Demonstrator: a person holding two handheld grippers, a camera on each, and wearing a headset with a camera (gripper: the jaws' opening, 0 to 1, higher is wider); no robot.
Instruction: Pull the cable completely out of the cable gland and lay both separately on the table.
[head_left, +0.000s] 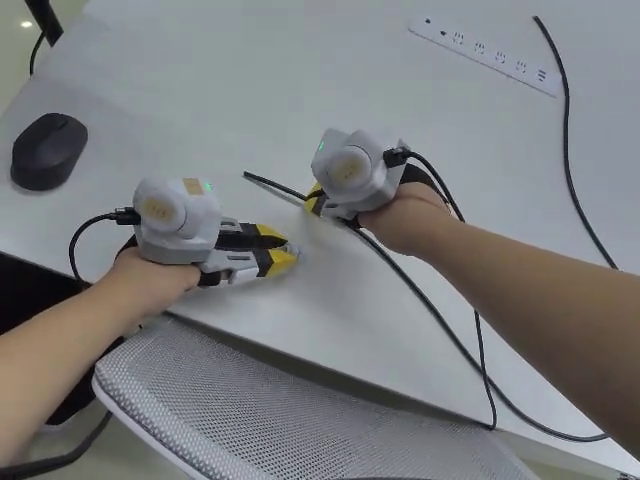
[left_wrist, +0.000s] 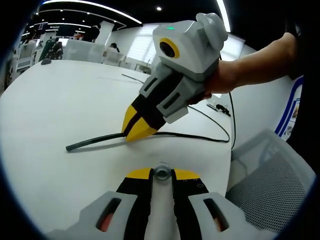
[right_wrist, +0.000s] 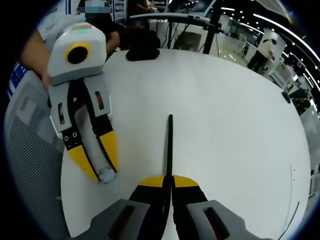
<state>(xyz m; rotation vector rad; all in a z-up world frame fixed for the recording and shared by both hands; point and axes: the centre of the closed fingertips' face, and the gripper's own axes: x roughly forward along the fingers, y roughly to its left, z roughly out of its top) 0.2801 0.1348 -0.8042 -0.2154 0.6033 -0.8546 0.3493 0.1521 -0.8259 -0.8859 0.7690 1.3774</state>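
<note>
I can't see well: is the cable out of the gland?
Out: the cable ends bare; the gland is apart, in the left tongs.

No legible text, label, brand, number or sign found. Housings of the left tool (head_left: 287, 255) and the right tool (head_left: 313, 203) checked: nothing readable. Power strip (head_left: 487, 55) on the tabletop (head_left: 250, 80): any marking too small to read. Blue-edged panel (left_wrist: 292, 111) in the left gripper view: blurred, unreadable.
</note>
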